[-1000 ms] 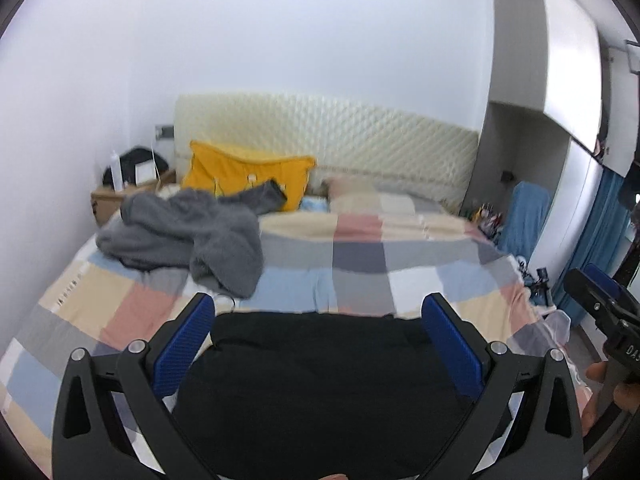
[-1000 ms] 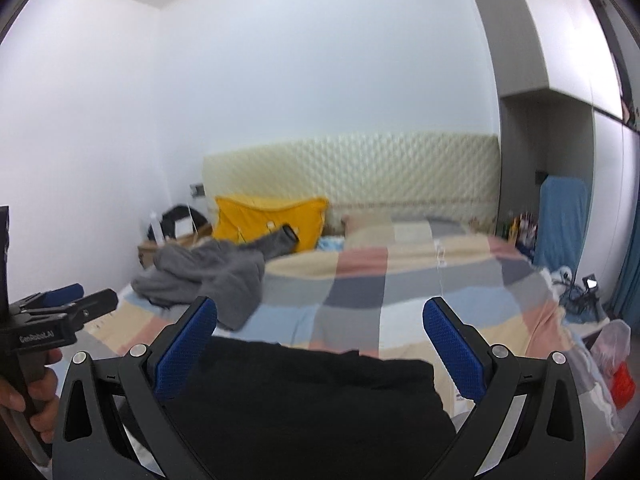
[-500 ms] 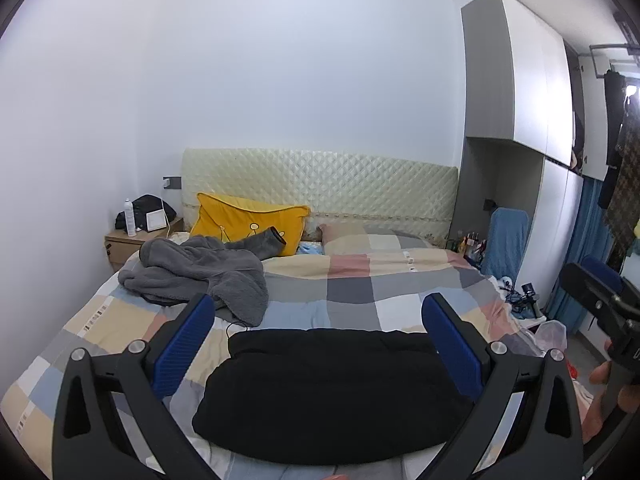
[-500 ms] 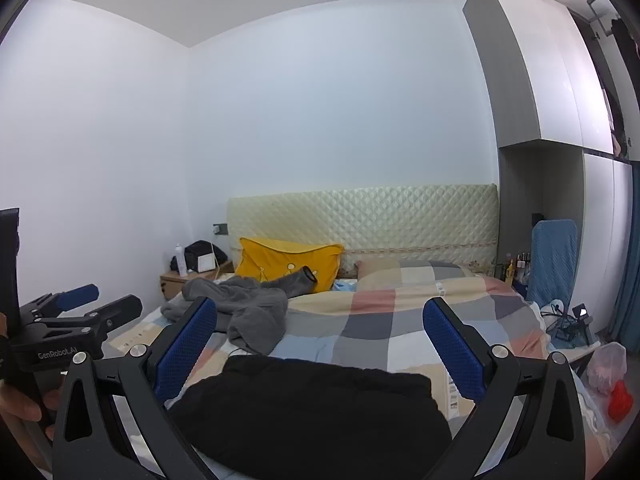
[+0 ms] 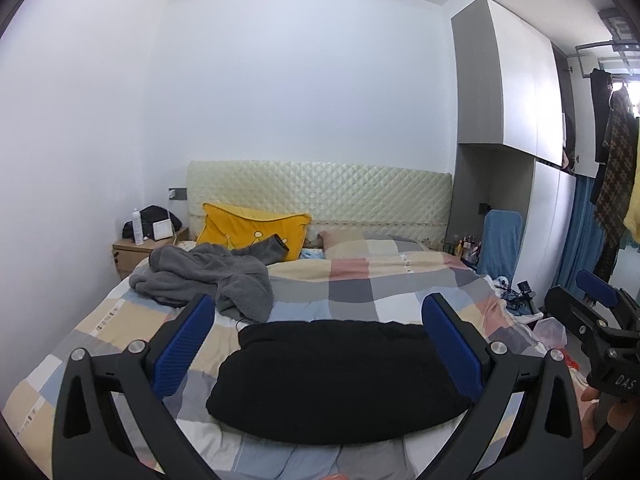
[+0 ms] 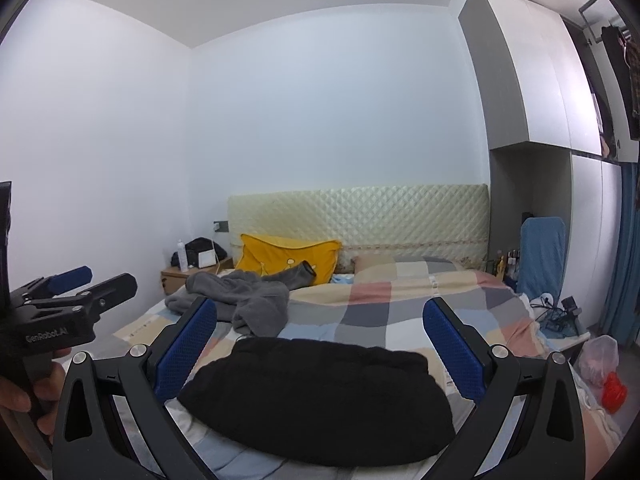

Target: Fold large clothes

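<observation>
Since the earlier frames I have raised and pulled both grippers back from the bed; the black garment (image 5: 340, 376), which filled the lower view, now lies whole below and ahead of the fingers, apart from them.

Left gripper (image 5: 318, 346): jaws spread wide, holding nothing. Ahead and to its left, the grey fleece garment (image 5: 208, 280) lies crumpled on the checked bedspread (image 5: 360, 288), one sleeve against the yellow pillow (image 5: 252, 228).

Black garment: folded into a thick, rounded bundle at the near edge of the bed, centred between both grippers. I judge it soft, bulky and limp, moderately heavy for cloth, not fragile, not slippery. It will sag if lifted by one point. Take hold at the two end edges, one gripper each, pinching all layers.

Right gripper (image 6: 320, 346): jaws equally wide apart, empty, hovering above the bundle's near edge.
</observation>
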The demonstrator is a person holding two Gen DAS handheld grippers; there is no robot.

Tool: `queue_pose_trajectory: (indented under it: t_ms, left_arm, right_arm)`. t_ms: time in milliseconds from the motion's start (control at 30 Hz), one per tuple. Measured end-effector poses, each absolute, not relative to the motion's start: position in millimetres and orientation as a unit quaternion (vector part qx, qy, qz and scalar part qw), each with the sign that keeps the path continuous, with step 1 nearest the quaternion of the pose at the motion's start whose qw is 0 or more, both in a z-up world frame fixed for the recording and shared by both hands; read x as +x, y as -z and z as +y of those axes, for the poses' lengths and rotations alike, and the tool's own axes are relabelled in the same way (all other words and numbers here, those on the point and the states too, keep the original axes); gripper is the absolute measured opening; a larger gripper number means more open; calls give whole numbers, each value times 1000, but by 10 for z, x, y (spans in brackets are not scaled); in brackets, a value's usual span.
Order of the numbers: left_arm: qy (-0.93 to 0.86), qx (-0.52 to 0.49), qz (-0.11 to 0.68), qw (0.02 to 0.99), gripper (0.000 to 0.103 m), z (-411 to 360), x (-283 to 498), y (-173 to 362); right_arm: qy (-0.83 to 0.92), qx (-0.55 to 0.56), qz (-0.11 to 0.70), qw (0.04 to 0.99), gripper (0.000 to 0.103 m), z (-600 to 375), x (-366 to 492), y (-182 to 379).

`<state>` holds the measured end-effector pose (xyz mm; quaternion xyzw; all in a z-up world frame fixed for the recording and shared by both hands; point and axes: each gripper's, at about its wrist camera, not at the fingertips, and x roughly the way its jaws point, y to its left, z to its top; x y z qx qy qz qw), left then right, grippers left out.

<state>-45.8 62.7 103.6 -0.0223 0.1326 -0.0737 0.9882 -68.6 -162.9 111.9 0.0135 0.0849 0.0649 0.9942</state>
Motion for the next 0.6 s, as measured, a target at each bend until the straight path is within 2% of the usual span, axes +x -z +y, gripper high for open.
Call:
queue_pose_trajectory:
  t_ms: [600]
  left_arm:
    - [51,-6,206,977,103,529,-436,-456]
  right_arm:
    - [-46,26,151,987,103,-1578,-731,-598]
